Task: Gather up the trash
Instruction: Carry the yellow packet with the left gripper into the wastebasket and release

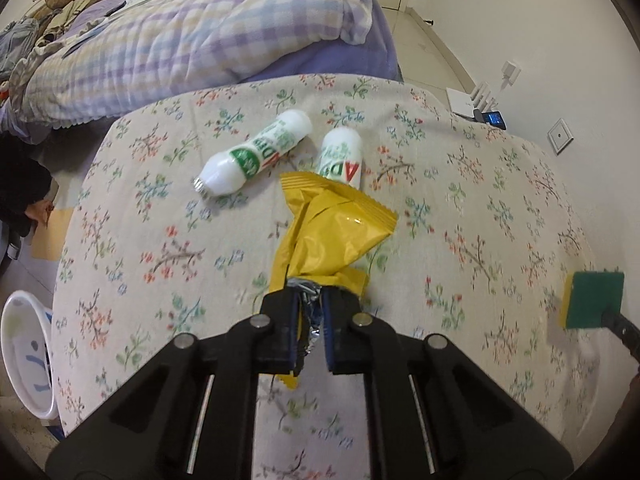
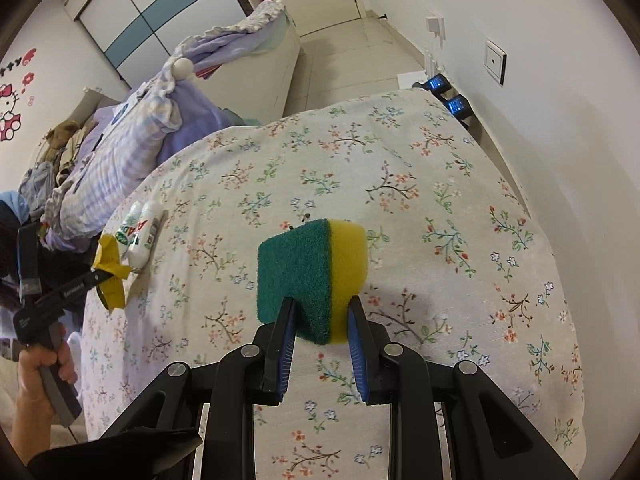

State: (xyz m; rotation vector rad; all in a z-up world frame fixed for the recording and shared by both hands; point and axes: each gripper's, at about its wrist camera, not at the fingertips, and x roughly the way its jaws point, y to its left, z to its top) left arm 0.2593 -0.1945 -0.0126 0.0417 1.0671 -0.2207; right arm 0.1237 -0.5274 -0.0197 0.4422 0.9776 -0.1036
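Pinching the crumpled end of a yellow wrapper (image 1: 320, 236), the left gripper (image 1: 310, 312) has its jaws clamped on the foil, and the wrapper fans out ahead of it over the flowered cloth (image 1: 160, 240). Just past the wrapper lie two white bottles (image 1: 256, 154), both on their sides; the nearer one (image 1: 342, 156) points its long axis almost straight away from the left gripper, while the other lies slantwise, neck toward the left. They sit near the table's left edge, so the left gripper is much the closer. The right gripper (image 2: 322, 316) is well off to the right, its jaws squeezed onto a green and yellow sponge (image 2: 312, 276). A white bin (image 1: 24, 344) stands on the floor, down left of the table, probably where the wrapper should go.
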